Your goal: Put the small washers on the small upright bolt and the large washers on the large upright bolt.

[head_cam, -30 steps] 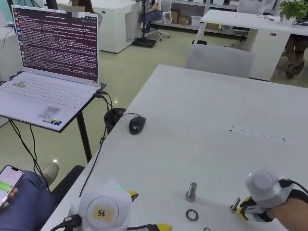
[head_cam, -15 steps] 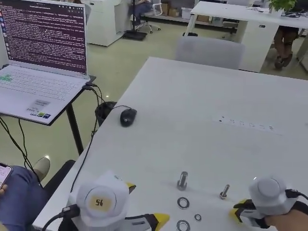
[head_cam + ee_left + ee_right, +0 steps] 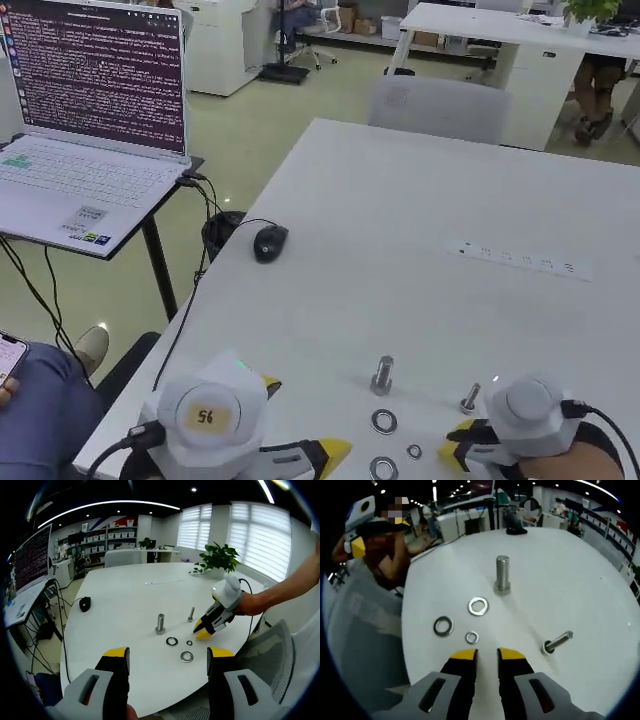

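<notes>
The large bolt [image 3: 382, 375] and the small bolt [image 3: 469, 400] stand upright near the white table's front edge. Two large washers [image 3: 384, 421] [image 3: 383, 467] and one small washer [image 3: 414, 452] lie flat in front of them. My right gripper [image 3: 458, 445] hovers low just right of the small washer [image 3: 472, 638], its jaws only a narrow gap apart and holding nothing. The small bolt [image 3: 559, 641] is to its right and the large bolt [image 3: 502, 574] straight ahead. My left gripper [image 3: 168, 655] is held wide open, back from the washers [image 3: 187, 656] at the table's edge.
A black mouse [image 3: 270, 243] with its cable lies at the table's left edge. A white power strip [image 3: 520, 262] sits farther back. A laptop [image 3: 90, 120] stands on a side stand to the left. A grey chair [image 3: 435, 105] is at the far side.
My right gripper has moved left, from right of the small bolt to just beside the small washer. The head camera has tilted down and shifted; the left gripper stays put.
</notes>
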{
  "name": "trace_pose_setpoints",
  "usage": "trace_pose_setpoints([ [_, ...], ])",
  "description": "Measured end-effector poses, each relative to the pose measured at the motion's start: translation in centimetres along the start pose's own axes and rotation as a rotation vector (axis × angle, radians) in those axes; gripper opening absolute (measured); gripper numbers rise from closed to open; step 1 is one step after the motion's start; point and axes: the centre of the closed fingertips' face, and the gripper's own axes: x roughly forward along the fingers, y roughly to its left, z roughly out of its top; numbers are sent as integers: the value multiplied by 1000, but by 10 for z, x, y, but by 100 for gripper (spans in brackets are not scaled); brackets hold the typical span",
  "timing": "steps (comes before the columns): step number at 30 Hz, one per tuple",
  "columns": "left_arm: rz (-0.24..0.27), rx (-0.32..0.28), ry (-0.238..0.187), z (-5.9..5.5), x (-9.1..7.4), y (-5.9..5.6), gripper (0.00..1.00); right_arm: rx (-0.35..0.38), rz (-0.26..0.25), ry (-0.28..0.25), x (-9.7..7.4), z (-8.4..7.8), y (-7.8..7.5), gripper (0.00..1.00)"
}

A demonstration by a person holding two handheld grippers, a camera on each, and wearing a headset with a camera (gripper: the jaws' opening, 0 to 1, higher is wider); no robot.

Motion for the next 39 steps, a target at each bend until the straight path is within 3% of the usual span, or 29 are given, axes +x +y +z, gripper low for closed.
trace_pose_setpoints([
  [8, 2, 0, 4, -3, -2, 0, 62, -202, 78, 93, 11, 5, 17, 18],
  [21, 8, 4, 6, -1, -4, 2, 62, -354, 144, 166, 20, 8, 17, 16],
  [31, -4, 15, 9, 2, 0, -2, 62, -437, 173, 213, 20, 7, 20, 16],
  [39, -13, 24, 5, 6, 2, -4, 62, -392, 147, 189, 20, 6, 19, 14],
])
